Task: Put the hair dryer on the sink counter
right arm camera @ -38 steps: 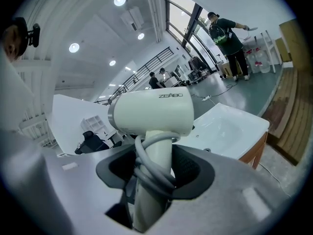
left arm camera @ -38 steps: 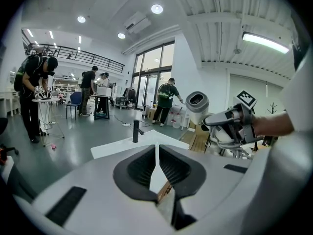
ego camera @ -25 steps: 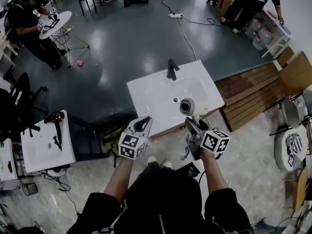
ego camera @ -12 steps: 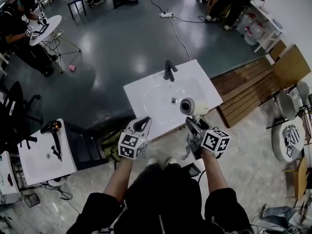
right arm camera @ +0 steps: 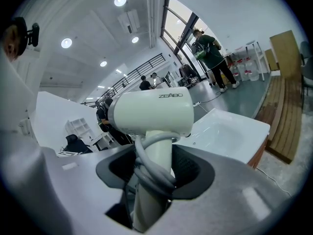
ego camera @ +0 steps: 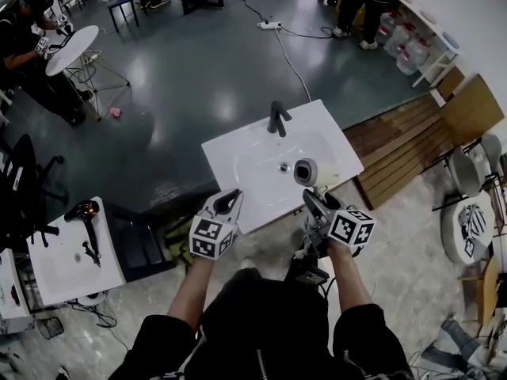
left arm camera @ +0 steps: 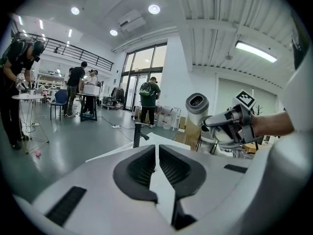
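Right now the right gripper (ego camera: 311, 203) is clamping the handle of the dryer (ego camera: 305, 172), its jaws pressing on either side where the cord (right arm camera: 150, 166) is looping round the handle. The dryer is standing upright in that grip. Its pale barrel is hanging above the near right corner of the bench (ego camera: 224, 182), held off the white top. The basin (ego camera: 265, 157) sunk into the bench is showing only a drain (ego camera: 283, 166) at its middle. A dark faucet (ego camera: 277, 117) is rising at the bench's far rim. The left gripper (ego camera: 228, 205) is hovering just off the bench's near edge, left of the dryer, with its jaws lying together. Well to the left of the bench, a second bench (ego camera: 59, 252) is carrying a second dryer (ego camera: 87, 210), dark and lying beside its own basin.
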Motion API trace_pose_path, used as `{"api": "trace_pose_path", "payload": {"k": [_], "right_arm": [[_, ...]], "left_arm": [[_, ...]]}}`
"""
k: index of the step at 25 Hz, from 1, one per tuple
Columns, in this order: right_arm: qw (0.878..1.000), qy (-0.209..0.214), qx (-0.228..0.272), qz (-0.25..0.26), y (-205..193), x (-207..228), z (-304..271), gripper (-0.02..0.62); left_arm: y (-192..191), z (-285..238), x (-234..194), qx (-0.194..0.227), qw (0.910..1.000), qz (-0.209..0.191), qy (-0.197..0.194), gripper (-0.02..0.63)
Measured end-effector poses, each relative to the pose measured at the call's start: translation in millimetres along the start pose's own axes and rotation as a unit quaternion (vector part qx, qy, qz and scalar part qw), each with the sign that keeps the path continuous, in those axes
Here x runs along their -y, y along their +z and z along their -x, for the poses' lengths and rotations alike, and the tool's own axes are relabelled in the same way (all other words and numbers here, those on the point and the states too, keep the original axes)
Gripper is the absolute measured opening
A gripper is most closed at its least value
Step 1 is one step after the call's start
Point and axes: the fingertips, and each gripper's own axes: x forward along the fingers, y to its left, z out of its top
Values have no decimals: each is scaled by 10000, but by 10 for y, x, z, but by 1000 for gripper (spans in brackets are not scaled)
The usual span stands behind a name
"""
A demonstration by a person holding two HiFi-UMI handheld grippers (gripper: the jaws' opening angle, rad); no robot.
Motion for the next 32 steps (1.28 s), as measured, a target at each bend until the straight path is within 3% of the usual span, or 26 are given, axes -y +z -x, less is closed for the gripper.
{"api": "trace_pose_path", "payload": {"k": [15, 32], "right_arm": [[9984, 476, -228, 221, 468, 457, -325, 202], [9914, 1041, -713, 346, 1154, 1100, -635, 202]], "left_arm": [[219, -449, -81, 169, 9980, 89, 601, 28], [473, -1120, 120, 69, 9897, 404, 1369, 28]]}}
